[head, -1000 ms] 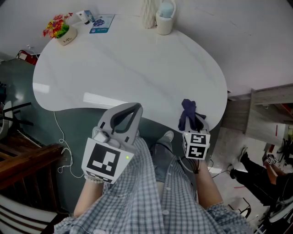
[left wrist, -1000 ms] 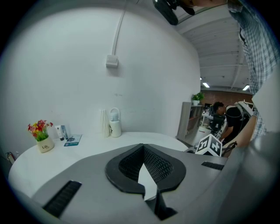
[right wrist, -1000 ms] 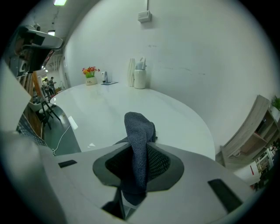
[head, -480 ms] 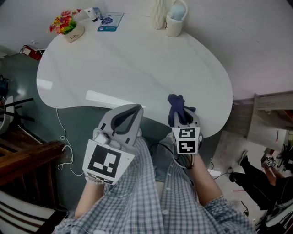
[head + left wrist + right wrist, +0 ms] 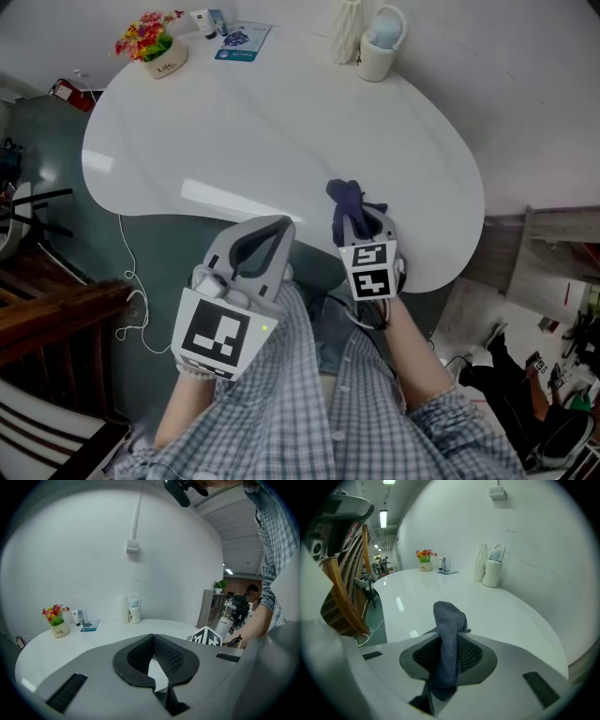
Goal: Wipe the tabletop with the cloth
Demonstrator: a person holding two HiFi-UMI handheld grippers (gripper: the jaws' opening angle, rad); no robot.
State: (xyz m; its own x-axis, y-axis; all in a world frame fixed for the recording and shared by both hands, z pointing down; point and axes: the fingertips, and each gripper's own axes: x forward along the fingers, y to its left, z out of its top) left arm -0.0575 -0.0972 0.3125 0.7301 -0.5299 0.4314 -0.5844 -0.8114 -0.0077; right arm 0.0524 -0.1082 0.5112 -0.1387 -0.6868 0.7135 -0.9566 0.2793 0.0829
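A dark blue-grey cloth is pinched in my right gripper, and its loose end sticks up past the jaws. That gripper hovers over the near edge of the white oval tabletop. My left gripper is shut with nothing in it. It hangs just off the table's near edge, over the person's lap.
At the far side stand a white mug beside a ribbed white vase, a flower pot, a small tube and a blue leaflet. A wooden chair stands left.
My right gripper has carried the cloth leftward along the table's near edge. The left gripper has stayed put.
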